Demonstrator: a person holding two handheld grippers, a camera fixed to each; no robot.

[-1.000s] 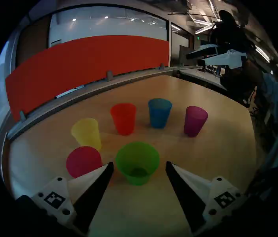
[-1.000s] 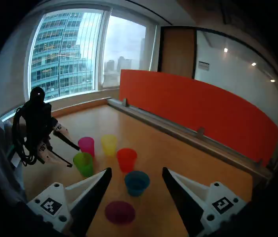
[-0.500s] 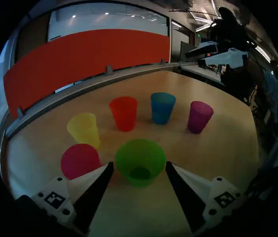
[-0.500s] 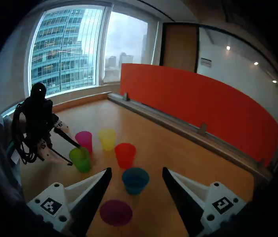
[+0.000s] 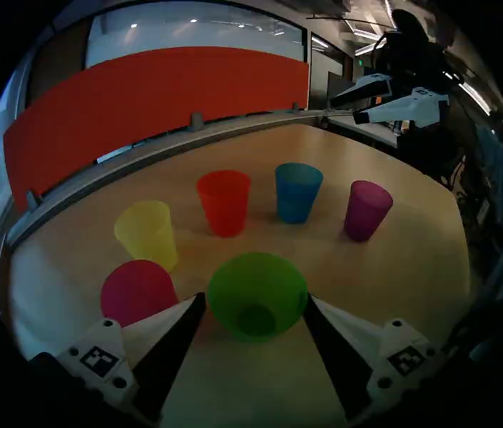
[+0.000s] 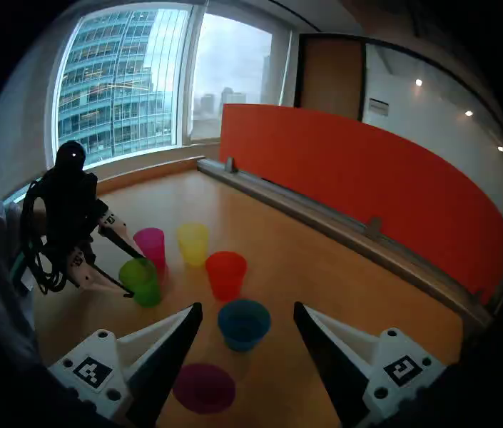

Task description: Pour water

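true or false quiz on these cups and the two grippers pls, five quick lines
1. The green cup sits between the left gripper's fingers. True.
2. Six cups stand on the table. True.
3. The blue cup lies on its side. False: it stands upright.
4. The right gripper is shut on the purple cup. False: its fingers are open and the purple cup stands free on the table.
5. In the left gripper view, the red cup stands between the yellow cup and the blue cup. True.
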